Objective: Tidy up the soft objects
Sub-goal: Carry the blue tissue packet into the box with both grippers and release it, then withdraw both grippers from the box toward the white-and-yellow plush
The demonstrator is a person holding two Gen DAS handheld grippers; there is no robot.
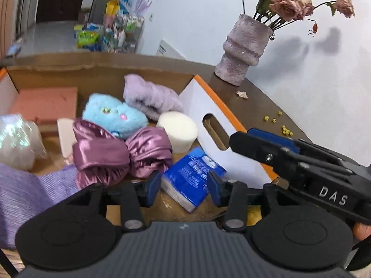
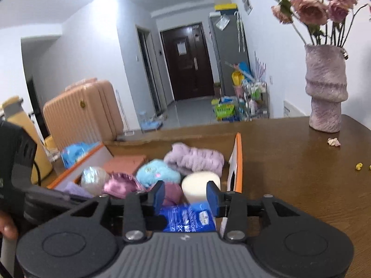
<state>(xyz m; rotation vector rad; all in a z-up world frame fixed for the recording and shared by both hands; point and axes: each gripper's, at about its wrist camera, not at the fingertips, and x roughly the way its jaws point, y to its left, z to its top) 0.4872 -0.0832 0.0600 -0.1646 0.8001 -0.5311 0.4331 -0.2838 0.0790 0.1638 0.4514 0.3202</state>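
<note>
Both tongs (image 1: 184, 185) (image 2: 186, 195) are black with blue pads, silver screws, ribbed grey bases, and white "DAS" lettering.

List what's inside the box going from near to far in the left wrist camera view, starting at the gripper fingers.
Blue tissue pack → shiny purple bow → white round sponge → blue plush toy → fluffy lilac cloth, then the box's back wall.
</note>
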